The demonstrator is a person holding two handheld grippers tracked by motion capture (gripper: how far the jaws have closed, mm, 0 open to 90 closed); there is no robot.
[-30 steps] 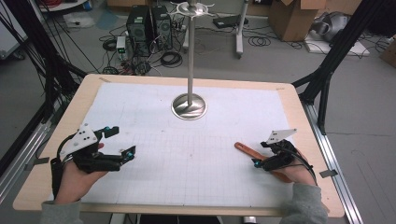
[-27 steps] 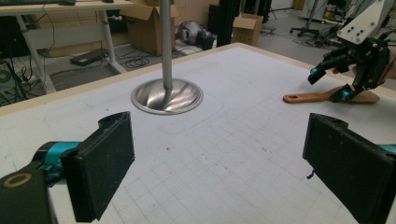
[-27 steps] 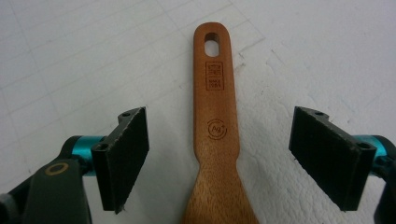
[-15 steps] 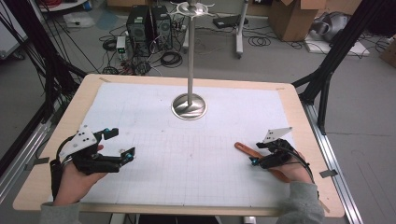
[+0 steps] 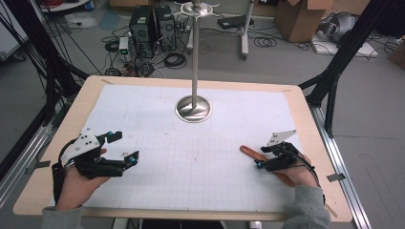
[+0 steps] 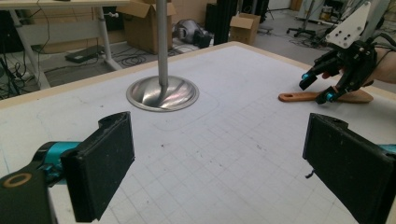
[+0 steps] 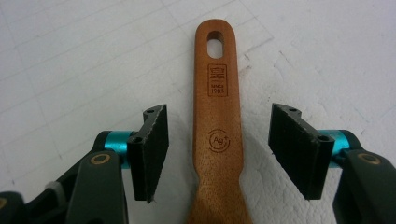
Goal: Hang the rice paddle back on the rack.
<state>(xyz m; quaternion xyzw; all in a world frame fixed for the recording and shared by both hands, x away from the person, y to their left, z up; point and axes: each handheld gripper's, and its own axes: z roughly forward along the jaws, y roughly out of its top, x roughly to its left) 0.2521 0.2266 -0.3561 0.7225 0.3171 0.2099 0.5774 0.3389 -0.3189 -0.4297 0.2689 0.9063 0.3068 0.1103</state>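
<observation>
**A:** Right gripper view first: wooden spatula (image 7: 218,135) flat on the white gridded mat (image 7: 70,56), long axis running straight up the frame. Handle end points away from the camera, with an oval hanging hole near the tip. Two burned-in stamps on the handle, one reading "Ag+" inside a circle. Warm reddish-brown wood, widening toward the bottom edge where the blade begins.

**B:** Jaws of the right gripper (image 7: 218,151)?

**A:** Spread apart, one on each side of the handle, not touching it. Clear gaps both sides.

**B:** And from the high view?

**A:** Spatula (image 5: 250,151) near the right side of the bench (image 5: 305,124), lying diagonally, handle tip aimed toward the centre-left, blade end hidden under the right gripper (image 5: 265,157) and hand. Left gripper (image 5: 125,150) well apart on the other side, jaws wide open, nothing between them.

**B:** Anything else on there?

**A:** Metal stand (image 5: 193,108) with a round base and tall pole, toward the back middle of the mat. Left gripper view: same stand (image 6: 162,92), spatula (image 6: 303,96) off to the right.
</observation>
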